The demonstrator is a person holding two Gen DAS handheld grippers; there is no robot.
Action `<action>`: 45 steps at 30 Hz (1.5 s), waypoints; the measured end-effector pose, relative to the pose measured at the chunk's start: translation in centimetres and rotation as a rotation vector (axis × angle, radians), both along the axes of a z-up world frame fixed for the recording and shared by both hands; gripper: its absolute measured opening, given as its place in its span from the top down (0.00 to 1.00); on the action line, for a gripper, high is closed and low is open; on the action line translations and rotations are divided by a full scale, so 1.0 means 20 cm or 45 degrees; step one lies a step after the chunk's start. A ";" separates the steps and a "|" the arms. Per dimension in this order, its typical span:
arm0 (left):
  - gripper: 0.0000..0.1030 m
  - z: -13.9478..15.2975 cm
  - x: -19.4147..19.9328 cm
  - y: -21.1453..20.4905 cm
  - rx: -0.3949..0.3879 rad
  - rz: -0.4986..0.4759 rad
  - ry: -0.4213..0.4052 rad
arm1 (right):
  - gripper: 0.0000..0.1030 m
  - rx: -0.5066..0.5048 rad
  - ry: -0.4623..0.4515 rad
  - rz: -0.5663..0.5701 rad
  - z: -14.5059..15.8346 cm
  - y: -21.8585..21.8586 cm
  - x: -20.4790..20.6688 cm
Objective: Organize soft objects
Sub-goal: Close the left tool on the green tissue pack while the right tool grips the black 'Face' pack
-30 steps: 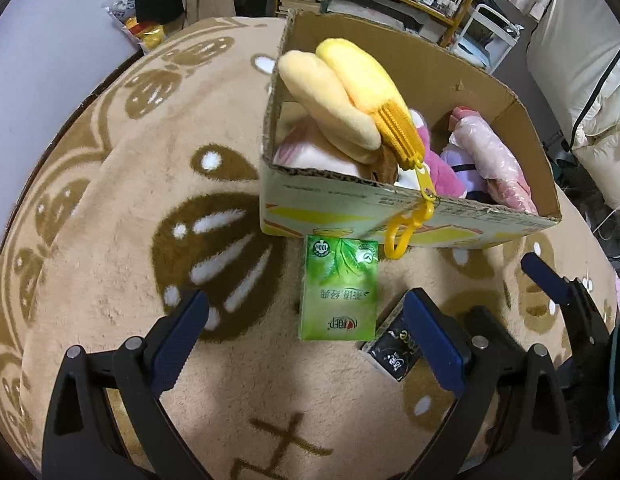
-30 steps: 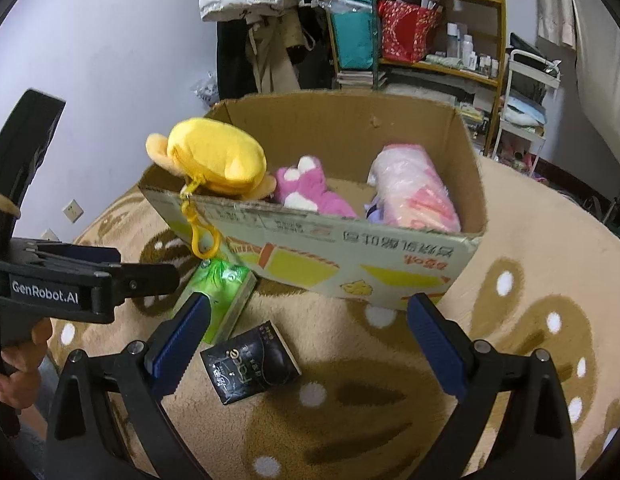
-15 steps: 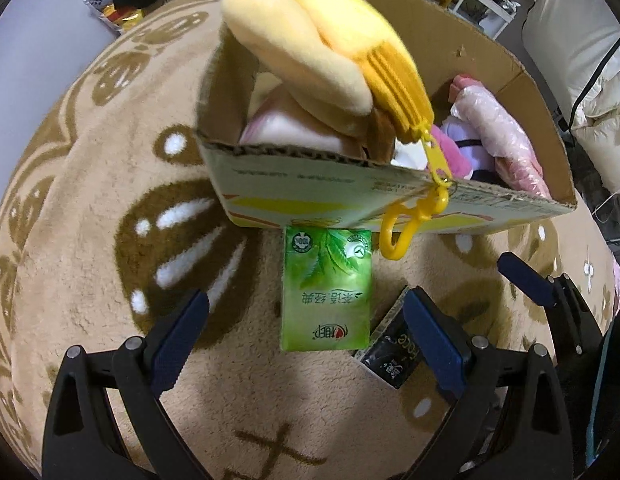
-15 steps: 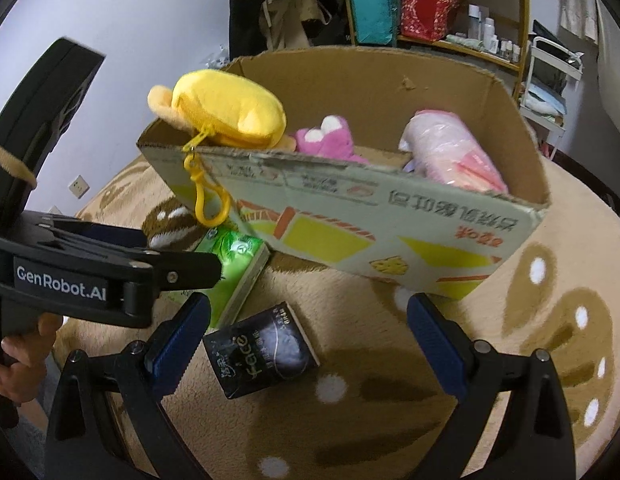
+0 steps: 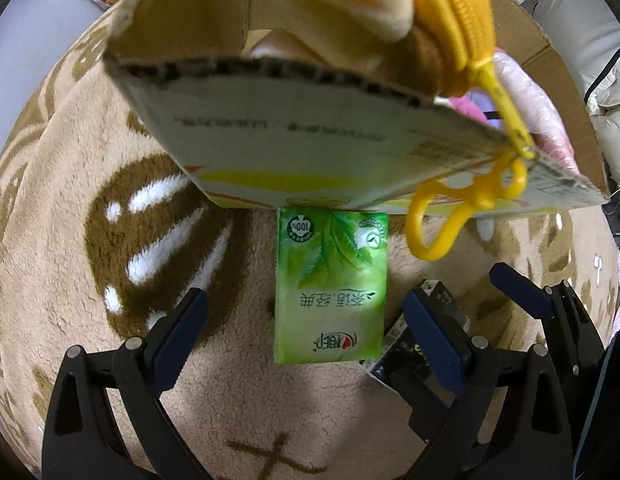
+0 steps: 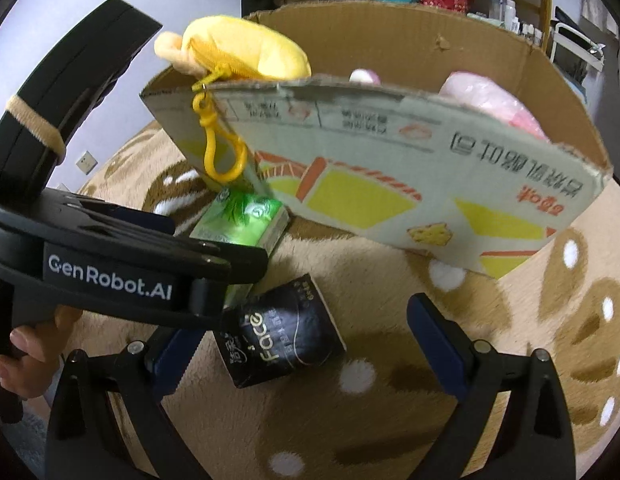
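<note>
Both tongs have dropped closer to the rug over the last second, so the cardboard box now looms large. The left tongs gape wide and empty around the green tissue pack, which lies against the box's front wall. The right tongs, equally wide and empty, hover over the black tissue pack. Both packs seem about to be picked up. The yellow plush pouch already rests on the box rim.
</note>
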State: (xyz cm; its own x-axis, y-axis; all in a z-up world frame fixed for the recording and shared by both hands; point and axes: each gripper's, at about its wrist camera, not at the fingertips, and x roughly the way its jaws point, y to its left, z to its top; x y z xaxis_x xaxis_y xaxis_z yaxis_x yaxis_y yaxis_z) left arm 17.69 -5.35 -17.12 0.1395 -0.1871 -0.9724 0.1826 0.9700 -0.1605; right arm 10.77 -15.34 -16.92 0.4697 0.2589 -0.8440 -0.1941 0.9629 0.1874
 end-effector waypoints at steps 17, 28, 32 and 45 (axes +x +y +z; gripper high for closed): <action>0.12 -0.13 0.05 -0.01 0.053 0.014 0.013 | 0.00 -0.062 0.083 0.074 -0.11 0.11 0.02; 0.29 -0.13 0.04 0.03 0.062 0.041 -0.018 | 0.22 -0.127 0.118 0.019 -0.17 0.09 0.03; 0.42 -0.12 0.01 0.04 0.097 0.055 -0.039 | 0.26 -0.094 0.123 -0.003 -0.16 0.04 0.03; 0.49 -0.09 -0.17 0.11 0.174 0.045 -0.105 | 0.27 -0.105 0.080 -0.122 -0.08 -0.11 -0.01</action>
